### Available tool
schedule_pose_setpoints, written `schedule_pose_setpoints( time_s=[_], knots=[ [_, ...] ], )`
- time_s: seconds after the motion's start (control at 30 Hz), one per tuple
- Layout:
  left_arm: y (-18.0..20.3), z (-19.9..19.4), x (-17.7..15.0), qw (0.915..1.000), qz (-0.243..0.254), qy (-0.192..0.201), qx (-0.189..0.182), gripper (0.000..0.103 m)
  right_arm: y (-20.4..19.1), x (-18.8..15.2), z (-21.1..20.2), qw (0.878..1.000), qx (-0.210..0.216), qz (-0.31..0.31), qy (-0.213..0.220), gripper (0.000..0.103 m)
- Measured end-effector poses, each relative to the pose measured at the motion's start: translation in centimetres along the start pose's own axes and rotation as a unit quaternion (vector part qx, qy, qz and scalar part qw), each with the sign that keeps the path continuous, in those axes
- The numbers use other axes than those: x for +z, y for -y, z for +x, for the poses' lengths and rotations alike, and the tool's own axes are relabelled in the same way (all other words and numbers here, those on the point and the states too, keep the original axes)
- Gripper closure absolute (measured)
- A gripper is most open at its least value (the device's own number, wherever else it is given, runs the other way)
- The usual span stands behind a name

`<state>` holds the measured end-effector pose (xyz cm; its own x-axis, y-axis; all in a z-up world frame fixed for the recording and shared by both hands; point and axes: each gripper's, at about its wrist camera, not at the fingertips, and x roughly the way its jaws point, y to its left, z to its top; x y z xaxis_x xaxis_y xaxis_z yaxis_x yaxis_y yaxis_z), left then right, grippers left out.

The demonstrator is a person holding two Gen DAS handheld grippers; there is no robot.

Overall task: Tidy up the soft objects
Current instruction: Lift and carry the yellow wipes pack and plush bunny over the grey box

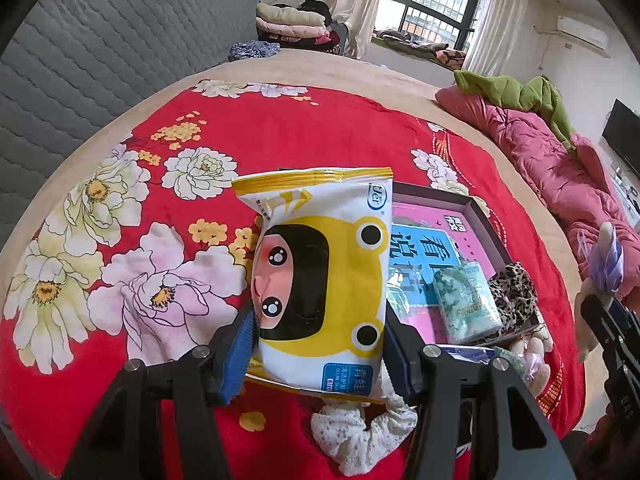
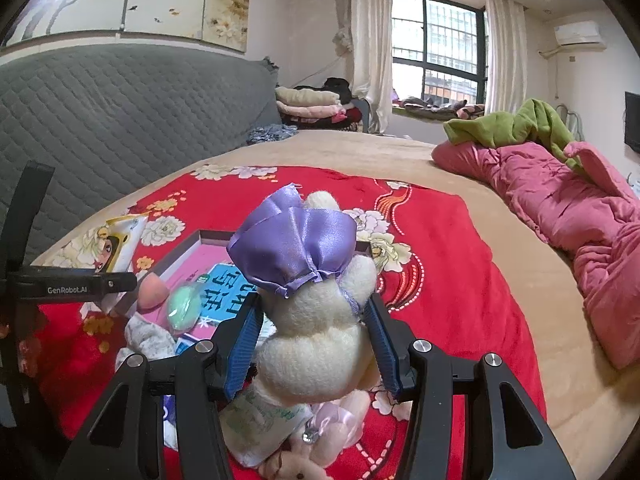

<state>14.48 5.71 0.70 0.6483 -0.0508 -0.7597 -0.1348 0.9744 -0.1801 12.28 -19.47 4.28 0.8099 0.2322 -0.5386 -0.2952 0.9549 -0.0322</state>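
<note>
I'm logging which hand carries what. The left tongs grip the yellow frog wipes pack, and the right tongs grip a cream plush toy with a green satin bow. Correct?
Nearly. The bow on the cream plush toy is purple, not green, as the right wrist view shows. The rest stands: the right tongs grip that toy, and the left tongs grip the yellow frog wipes pack.

Evenly bright in both views, lit by soft daylight from the barred window [image 2: 438, 46] at the far wall, slightly blown out behind the bars. Strong fisheye bending throughout, with black vignette corners (the bed edge [image 1: 120, 120] curving like a bowl) and only faint, diffuse shadows on the red blanket [image 1: 320, 132]. Sharp in the middle, softer and smeared toward the rims; mild glare on the glossy yellow packet [image 1: 320, 280].
</note>
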Motion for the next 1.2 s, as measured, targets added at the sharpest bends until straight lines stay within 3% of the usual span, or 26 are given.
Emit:
schedule_pose_setpoints(
  time_s=[0.53,1.2],
  knots=[
    [-0.8,2.8,0.4,0.9997,0.0,-0.011,0.021,0.046,0.8,0.2,0.7,1.0,-0.013,0.009,0.003,0.049],
    [1.7,4.4,-0.7,0.999,0.034,-0.028,0.002,0.046,1.3,1.0,1.9,1.0,-0.018,0.018,0.007,0.049]
  ],
)
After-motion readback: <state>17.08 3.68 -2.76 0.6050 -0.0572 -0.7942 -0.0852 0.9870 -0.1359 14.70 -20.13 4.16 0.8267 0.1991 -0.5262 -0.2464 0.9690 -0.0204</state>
